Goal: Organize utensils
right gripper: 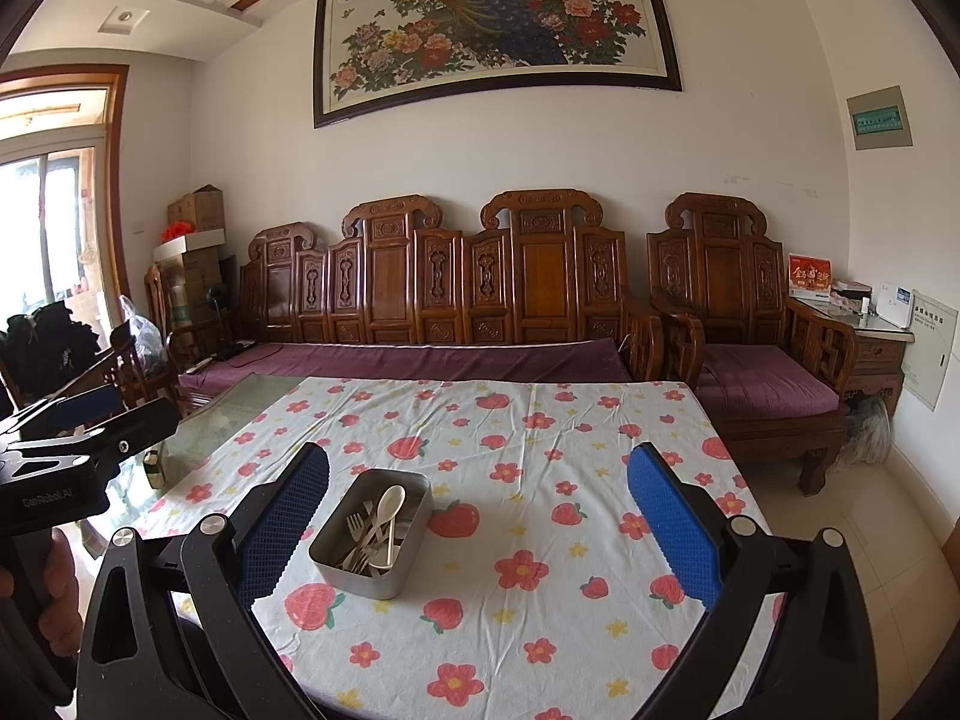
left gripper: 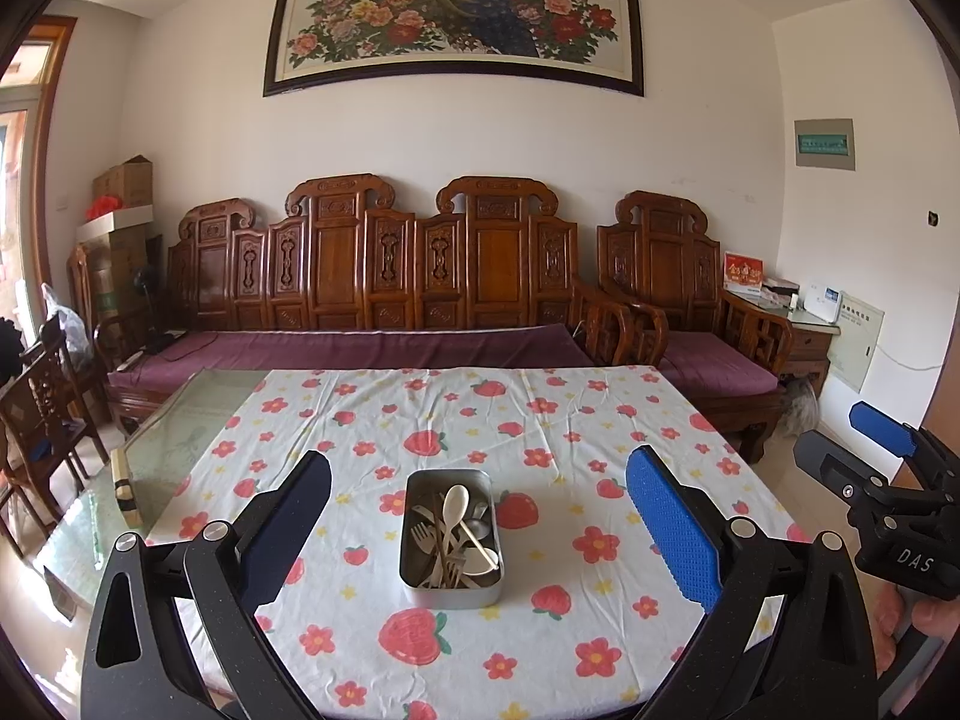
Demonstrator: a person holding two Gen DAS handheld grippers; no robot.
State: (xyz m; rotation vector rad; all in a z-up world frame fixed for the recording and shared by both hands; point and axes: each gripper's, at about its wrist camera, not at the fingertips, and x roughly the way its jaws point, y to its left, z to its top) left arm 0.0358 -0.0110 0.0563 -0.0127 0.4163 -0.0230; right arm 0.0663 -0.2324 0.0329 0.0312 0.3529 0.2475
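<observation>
My left gripper (left gripper: 480, 534) hangs above the near edge of the table with its two blue-padded fingers (left gripper: 672, 534) spread wide and nothing between them, and my right gripper (right gripper: 480, 534) is held the same way, fingers far apart and empty. In the left wrist view the right gripper shows at the far right edge, with part of my hand (left gripper: 918, 624) on its handle below it; in the right wrist view the left gripper sits at the far left edge. Just ahead of both, on the flowered tablecloth (left gripper: 540, 420), lies a rectangular metal tin (left gripper: 451, 591), apart from either gripper and touched by neither. Inside it lie the utensils in a loose heap: a cream spoon (left gripper: 454, 507) leaning bowl-up toward the far end, another pale spoon (left gripper: 483, 558) with its bowl toward the near end, and several metal forks (left gripper: 423, 537) crossing beneath them. To the left of the cloth the bare glass top of the table (left gripper: 174, 444) shows. Beyond the table stands a long carved wooden bench (left gripper: 384, 276) with a purple cushion, a matching armchair (left gripper: 672, 282) to its right, and on the wall above hangs a framed peacock-and-flowers picture (left gripper: 456, 6).
</observation>
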